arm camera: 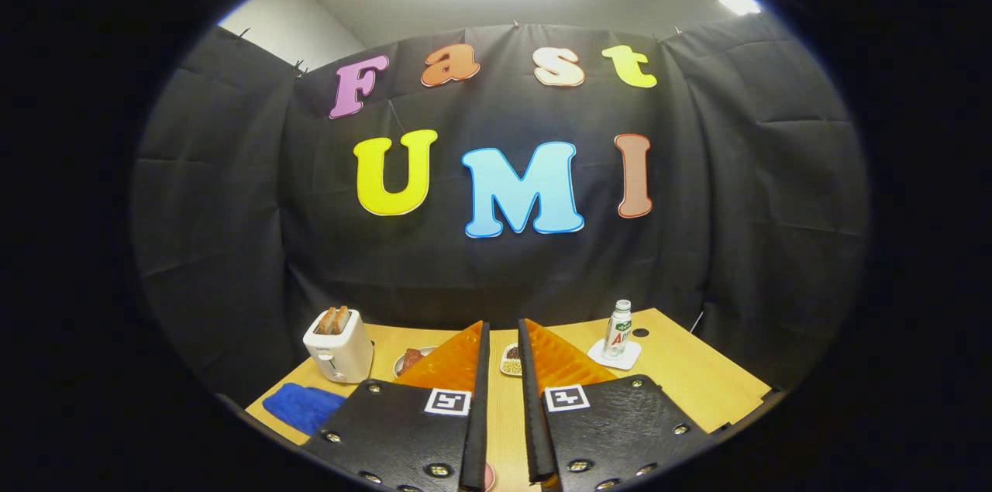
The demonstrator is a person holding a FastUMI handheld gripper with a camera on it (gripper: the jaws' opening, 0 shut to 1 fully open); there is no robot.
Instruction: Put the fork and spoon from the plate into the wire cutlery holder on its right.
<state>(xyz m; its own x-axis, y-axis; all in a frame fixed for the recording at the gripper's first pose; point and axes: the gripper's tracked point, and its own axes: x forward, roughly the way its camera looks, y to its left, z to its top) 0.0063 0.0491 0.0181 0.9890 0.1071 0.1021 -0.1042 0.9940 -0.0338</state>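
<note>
The two fingers of the gripper (502,399) rise from the bottom of the gripper view and cover much of the light wooden surface (697,376); whatever lies on it behind them is hidden. The fingers stand a little apart with a narrow gap between them and nothing clasped, so the gripper is released.

The fork, the spoon and the wire cutlery holder cannot be made out, so their place cannot be told. A round pale plate (411,360) peeks out just left of the left finger, largely cut off by it, with something dark reddish-brown on it that is too small to identify.

Through the gap between the fingertips, just beyond them, sits a small shallow dish (510,360) holding dark and pale bits, hard to tell apart. Left of the plate stands a white toaster (339,345) with two slices of browned bread in its slots. Near it lies a blue folded cloth (302,407), partly cut off. Beyond the right finger, a small bottle (618,329) with a white cap stands upright on a white square coaster (614,356).
</note>
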